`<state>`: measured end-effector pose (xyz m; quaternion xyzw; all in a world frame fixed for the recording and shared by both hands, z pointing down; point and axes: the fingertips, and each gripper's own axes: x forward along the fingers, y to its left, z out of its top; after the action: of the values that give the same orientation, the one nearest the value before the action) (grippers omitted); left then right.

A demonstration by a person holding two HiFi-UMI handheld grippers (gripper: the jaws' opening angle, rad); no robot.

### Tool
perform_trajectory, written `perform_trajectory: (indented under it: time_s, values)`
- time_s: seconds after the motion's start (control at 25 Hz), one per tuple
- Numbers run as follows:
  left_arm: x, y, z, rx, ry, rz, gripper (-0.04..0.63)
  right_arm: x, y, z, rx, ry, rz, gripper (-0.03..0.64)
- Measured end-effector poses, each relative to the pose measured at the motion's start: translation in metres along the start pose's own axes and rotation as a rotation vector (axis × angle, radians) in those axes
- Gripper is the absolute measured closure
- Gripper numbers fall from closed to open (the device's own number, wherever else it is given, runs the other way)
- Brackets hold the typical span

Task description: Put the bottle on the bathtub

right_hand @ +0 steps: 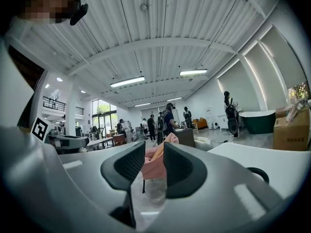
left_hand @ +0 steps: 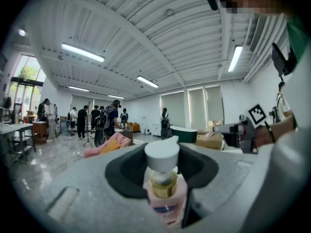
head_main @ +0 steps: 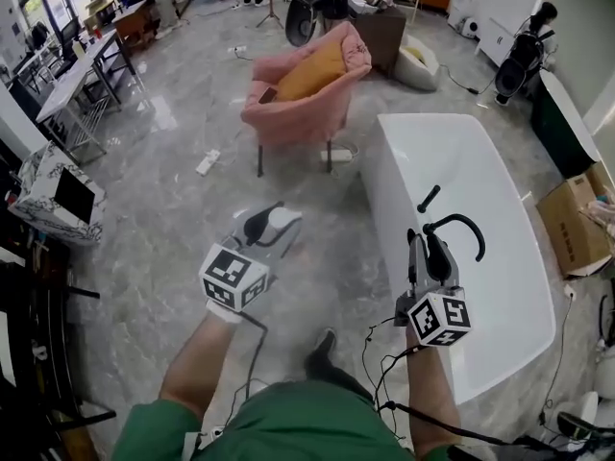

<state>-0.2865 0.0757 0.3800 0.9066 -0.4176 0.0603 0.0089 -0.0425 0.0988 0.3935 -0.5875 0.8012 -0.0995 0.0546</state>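
A pink bottle [left_hand: 164, 198] with a white cap [left_hand: 162, 154] and a gold collar sits between the jaws of my left gripper [left_hand: 163, 171], which is shut on it. In the head view that gripper [head_main: 269, 225] hangs over the grey floor, left of the white bathtub [head_main: 461, 171], and the white cap [head_main: 284, 221] shows at its tip. My right gripper [head_main: 429, 246] hovers over the tub's near left rim. Its jaws stand shut to a thin slit with nothing between them [right_hand: 154, 155]. A black faucet [head_main: 429, 198] rises from the tub rim just ahead of it.
A pink armchair [head_main: 307, 84] with an orange cushion stands beyond the tub's far left corner. A cardboard box [head_main: 577, 221] lies right of the tub. Tables [head_main: 72, 80] line the left side. Cables and a power strip [head_main: 208, 162] lie on the floor. People stand at the back.
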Motion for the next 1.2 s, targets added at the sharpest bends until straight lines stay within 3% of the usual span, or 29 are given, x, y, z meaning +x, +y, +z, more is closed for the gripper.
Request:
perform_trajectory:
  time_s: [0.28,0.76,1.2]
  values:
    - [0.093,0.017,0.009,-0.008,0.014,0.020,0.426,0.072,-0.074,0.011,0.042,0.014,0.016,0.511]
    - [0.147,0.050,0.036,0.031,0.026,0.015,0.426,0.117,-0.092,0.055,0.026,-0.044,0.047,0.511]
    - [0.263,0.066,0.029,0.043,0.038,-0.129,0.426,0.139,-0.166,0.086,-0.008,-0.093,-0.107,0.512]
